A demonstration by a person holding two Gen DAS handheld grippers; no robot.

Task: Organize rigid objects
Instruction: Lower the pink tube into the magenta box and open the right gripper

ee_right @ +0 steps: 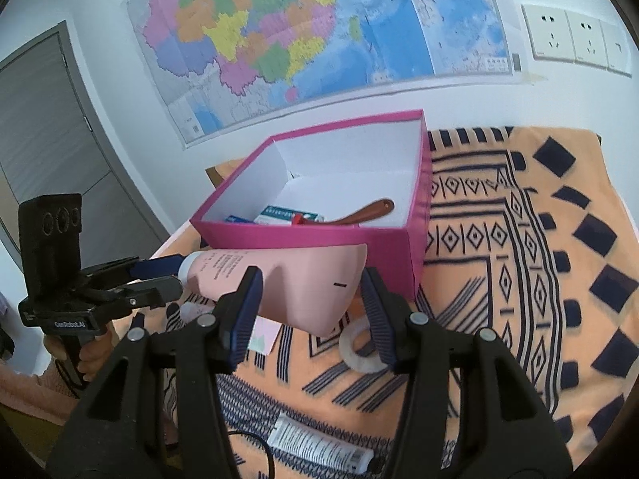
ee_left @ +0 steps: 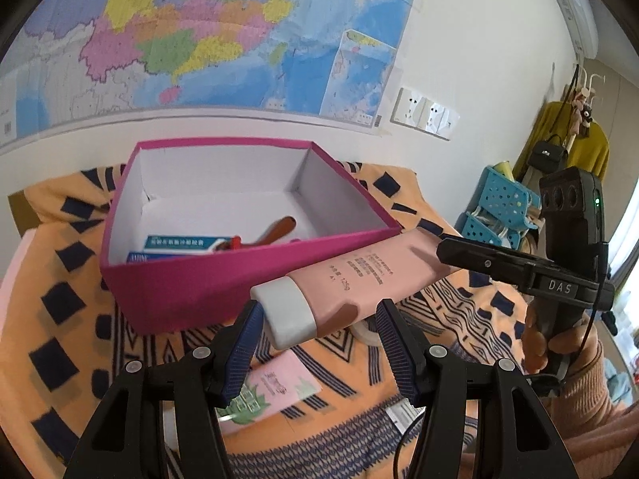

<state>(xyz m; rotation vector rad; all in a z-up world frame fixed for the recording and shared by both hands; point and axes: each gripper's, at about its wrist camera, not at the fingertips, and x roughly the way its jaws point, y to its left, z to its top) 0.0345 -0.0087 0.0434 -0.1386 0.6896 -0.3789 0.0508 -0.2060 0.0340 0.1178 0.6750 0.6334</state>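
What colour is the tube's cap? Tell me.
White, on the pink tube; its cap shows best in the left wrist view.

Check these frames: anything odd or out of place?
The tube hangs tilted in mid-air in front of the box, not in it. The right gripper clamps its flat end while the left gripper straddles the cap; unclear if that one grips. Brown patch near the cap, maybe print.

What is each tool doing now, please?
Left tool: closed on the pink tube, at its cap.
Right tool: closed on the same tube's flat end.
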